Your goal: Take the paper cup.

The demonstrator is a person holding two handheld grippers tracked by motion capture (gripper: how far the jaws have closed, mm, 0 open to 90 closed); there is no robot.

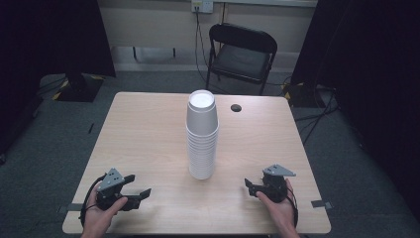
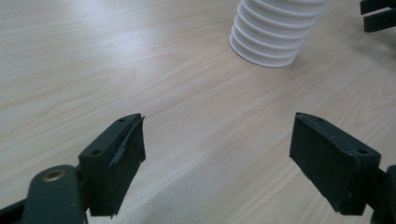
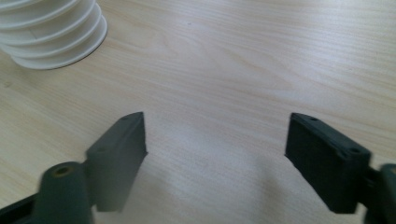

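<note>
A light wooden table [image 1: 148, 129] carries a tall stack of white cups [image 1: 202, 136] near its middle, and a small dark round hole [image 1: 236, 107] lies behind and right of the stack. Beyond the table's far edge stands a black folding chair [image 1: 241, 57] on grey carpet

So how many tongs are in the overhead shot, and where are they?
2. The left tongs sit near the table's front left, the right tongs near its front right, each in a hand, with the white cup stack standing between and beyond them. Both are open and empty.
</note>
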